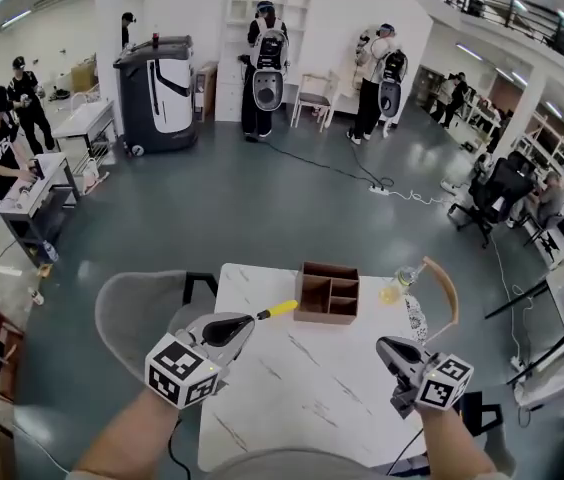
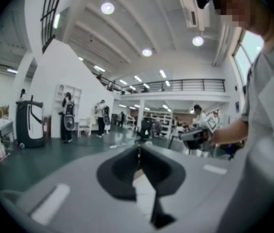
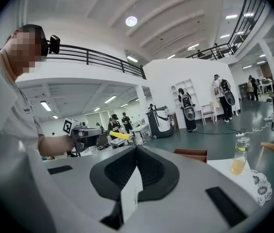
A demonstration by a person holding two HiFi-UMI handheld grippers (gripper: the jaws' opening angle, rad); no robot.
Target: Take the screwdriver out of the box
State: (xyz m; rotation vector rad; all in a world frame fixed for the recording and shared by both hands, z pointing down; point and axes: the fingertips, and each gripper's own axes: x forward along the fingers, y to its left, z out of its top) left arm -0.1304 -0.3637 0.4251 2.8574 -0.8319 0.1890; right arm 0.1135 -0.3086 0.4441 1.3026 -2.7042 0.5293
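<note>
In the head view my left gripper (image 1: pixel 249 322) is shut on the metal end of a screwdriver (image 1: pixel 278 310), whose yellow handle sticks out toward the box. The screwdriver is held in the air just left of the brown wooden box (image 1: pixel 327 293), outside it. The box stands at the far middle of the white table (image 1: pixel 302 398) and its compartments look empty. My right gripper (image 1: pixel 386 346) hovers over the table's right side, jaws shut with nothing between them. The right gripper view shows the yellow handle (image 3: pixel 119 135) and the box (image 3: pixel 191 154). The left gripper view shows jaws pressed together (image 2: pixel 138 148).
A small bottle of yellow liquid (image 1: pixel 399 286) stands at the table's far right corner beside a wooden-backed chair (image 1: pixel 448 290). A grey chair (image 1: pixel 137 318) sits at the table's left. Several people, desks and a large grey machine (image 1: pixel 158 90) stand farther off on the floor.
</note>
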